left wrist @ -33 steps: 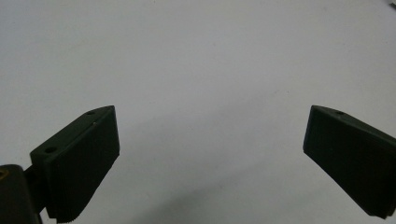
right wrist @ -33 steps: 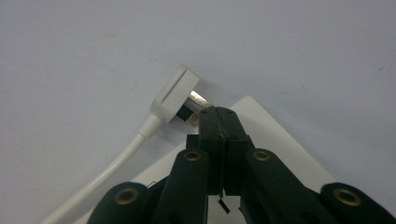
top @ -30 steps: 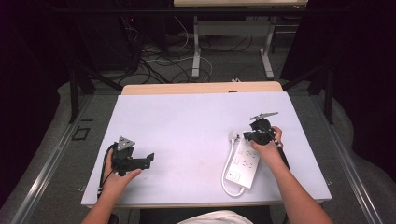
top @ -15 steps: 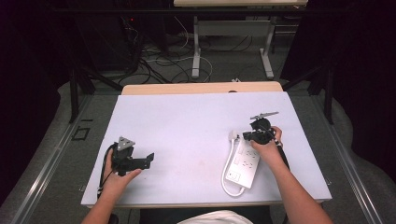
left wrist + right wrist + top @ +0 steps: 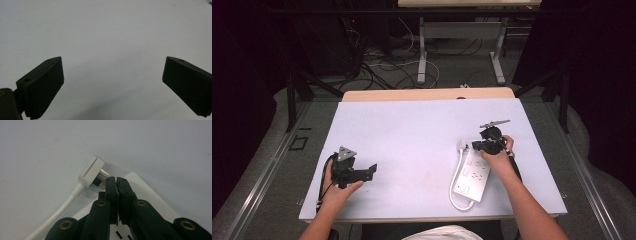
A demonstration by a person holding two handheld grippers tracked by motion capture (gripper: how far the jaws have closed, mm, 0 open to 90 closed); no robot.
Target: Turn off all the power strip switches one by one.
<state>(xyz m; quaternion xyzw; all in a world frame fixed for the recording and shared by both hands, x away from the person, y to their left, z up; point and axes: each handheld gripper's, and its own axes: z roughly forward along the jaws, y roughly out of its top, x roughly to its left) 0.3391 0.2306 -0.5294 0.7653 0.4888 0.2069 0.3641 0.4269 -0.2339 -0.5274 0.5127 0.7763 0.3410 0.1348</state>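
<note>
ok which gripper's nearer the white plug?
Right. The right gripper sits over the power strip with its shut jaws at the white plug, by the prongs. The left gripper, jaws open, rests across the table at its left side.

Power strip (image 5: 472, 173) lies on table (image 5: 412, 130), right of left tool (image 5: 371, 170).

You have a white power strip (image 5: 472, 173) with white cord (image 5: 56, 213) and plug (image 5: 90, 173), silver prongs. Your grippers, left (image 5: 371, 170) and right (image 5: 474, 145), are black; the table (image 5: 412, 135) is pale lavender-white.
</note>
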